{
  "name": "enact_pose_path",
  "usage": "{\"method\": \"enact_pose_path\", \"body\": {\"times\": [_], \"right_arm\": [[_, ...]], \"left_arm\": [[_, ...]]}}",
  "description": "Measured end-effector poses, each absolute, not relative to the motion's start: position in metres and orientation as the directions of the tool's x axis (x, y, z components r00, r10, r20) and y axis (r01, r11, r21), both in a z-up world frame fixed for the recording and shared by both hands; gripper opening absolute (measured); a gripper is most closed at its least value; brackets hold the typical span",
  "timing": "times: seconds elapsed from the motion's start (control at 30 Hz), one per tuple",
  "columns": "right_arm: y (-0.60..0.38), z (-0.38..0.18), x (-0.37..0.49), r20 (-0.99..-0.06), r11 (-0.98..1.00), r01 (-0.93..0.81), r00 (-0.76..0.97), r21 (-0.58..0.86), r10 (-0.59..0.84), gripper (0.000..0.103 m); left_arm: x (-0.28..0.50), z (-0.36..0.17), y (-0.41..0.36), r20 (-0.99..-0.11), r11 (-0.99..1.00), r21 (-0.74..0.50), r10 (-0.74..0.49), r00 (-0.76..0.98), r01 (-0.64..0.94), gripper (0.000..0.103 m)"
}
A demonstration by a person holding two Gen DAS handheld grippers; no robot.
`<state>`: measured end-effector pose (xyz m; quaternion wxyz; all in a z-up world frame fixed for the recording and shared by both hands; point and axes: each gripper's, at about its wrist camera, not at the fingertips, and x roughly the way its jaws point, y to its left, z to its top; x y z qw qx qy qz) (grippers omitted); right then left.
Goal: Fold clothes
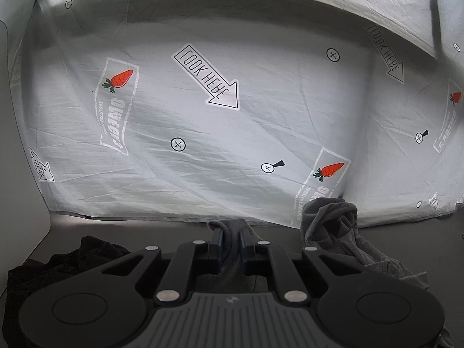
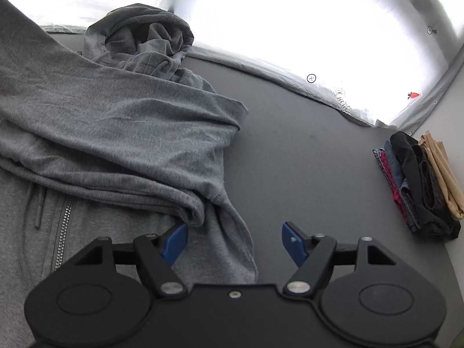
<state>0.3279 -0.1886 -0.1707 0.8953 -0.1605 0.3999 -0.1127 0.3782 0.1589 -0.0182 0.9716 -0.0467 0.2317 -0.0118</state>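
Note:
A grey zip-up hoodie (image 2: 116, 133) lies on the dark grey table (image 2: 304, 159), its hood bunched at the far end and one sleeve folded across the chest. My right gripper (image 2: 235, 239) stands open low over the hoodie's right edge. Its left blue pad (image 2: 175, 242) lies against the cloth and its right one is over bare table. In the left wrist view my left gripper (image 1: 231, 239) is shut on a fold of the grey hoodie (image 1: 333, 232), held up off the table; the hood hangs crumpled to its right.
A stack of folded clothes (image 2: 420, 182), black, blue, red and tan, sits at the table's right edge. A black garment (image 1: 58, 264) lies at the lower left in the left wrist view. A pale printed sheet (image 1: 217, 121) with carrots and arrows hangs behind the table.

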Motion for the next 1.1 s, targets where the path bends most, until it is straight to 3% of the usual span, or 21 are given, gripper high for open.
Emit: {"method": "enact_pose_path", "body": {"times": [0.13, 0.23, 0.4, 0.43, 0.5, 0.57, 0.6, 0.63, 0.8, 0.93, 1.1], "right_arm": [[-0.199, -0.163, 0.314, -0.689, 0.94, 0.133, 0.65, -0.313, -0.321, 0.073], [-0.207, -0.159, 0.304, -0.685, 0.945, 0.155, 0.656, -0.289, -0.317, 0.073], [-0.215, -0.156, 0.289, -0.705, 0.96, 0.126, 0.657, -0.249, -0.269, 0.073], [-0.215, -0.154, 0.287, -0.706, 0.964, 0.11, 0.662, -0.241, -0.252, 0.073], [-0.213, -0.15, 0.285, -0.714, 0.98, 0.075, 0.675, -0.187, -0.188, 0.071], [-0.205, -0.145, 0.287, -0.72, 0.994, 0.019, 0.688, -0.11, -0.093, 0.056], [-0.196, -0.144, 0.291, -0.723, 0.997, -0.023, 0.69, -0.072, -0.036, 0.042], [-0.185, -0.143, 0.296, -0.724, 0.997, -0.063, 0.689, -0.046, 0.01, 0.035], [-0.12, -0.146, 0.317, -0.708, 0.962, -0.241, 0.656, 0.131, 0.261, 0.034], [-0.066, -0.155, 0.337, -0.71, 0.908, -0.312, 0.569, 0.28, 0.415, 0.034], [-0.015, -0.173, 0.346, -0.791, 0.916, -0.364, 0.504, 0.171, 0.348, 0.035]], "left_arm": [[0.38, -0.008, 0.106, -0.428, 0.972, -0.171, -0.219, 0.877, 0.159, 0.012], [0.389, -0.013, 0.041, -0.416, 0.942, -0.142, -0.334, 0.845, 0.303, 0.012], [0.388, -0.042, -0.012, -0.501, 0.911, -0.158, -0.407, 0.764, 0.381, 0.019], [0.387, -0.049, -0.014, -0.522, 0.911, -0.172, -0.408, 0.749, 0.375, 0.025], [0.384, -0.065, -0.006, -0.565, 0.931, -0.159, -0.358, 0.743, 0.328, 0.028], [0.381, -0.08, 0.018, -0.614, 0.959, -0.146, -0.279, 0.739, 0.241, 0.031], [0.379, -0.087, 0.035, -0.638, 0.97, -0.156, -0.244, 0.73, 0.187, 0.033], [0.377, -0.095, 0.054, -0.664, 0.977, -0.175, -0.211, 0.718, 0.125, 0.039], [0.361, -0.126, 0.142, -0.757, 0.976, -0.184, -0.065, 0.651, -0.116, 0.048], [0.347, -0.138, 0.192, -0.782, 0.956, -0.193, -0.013, 0.623, -0.222, 0.054], [0.336, -0.137, 0.222, -0.763, 0.936, -0.214, 0.018, 0.646, -0.279, 0.063]]}}
